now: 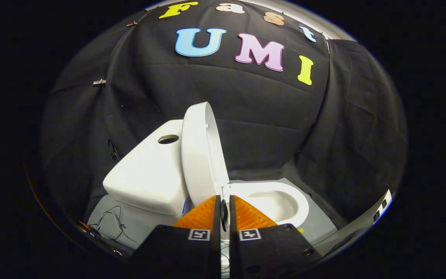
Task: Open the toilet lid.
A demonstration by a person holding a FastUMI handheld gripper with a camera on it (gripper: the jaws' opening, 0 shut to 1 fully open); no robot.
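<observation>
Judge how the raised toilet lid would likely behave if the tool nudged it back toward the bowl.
The lid stands upright against the tank, so a nudge might tip it and let it swing down on its hinge. It looks rigid and glossy, probably stiff and somewhat slippery. The tool, nearly shut with nothing between its fingers, sits just before the lid's base.

Toilet lid (196, 155), white, raised.
We list it standing near upright on its hinge, just ahead of the gripper (225, 201), leaning back toward the white tank (145, 174); the open bowl (281, 203) lies beyond the nearly closed fingers.
</observation>
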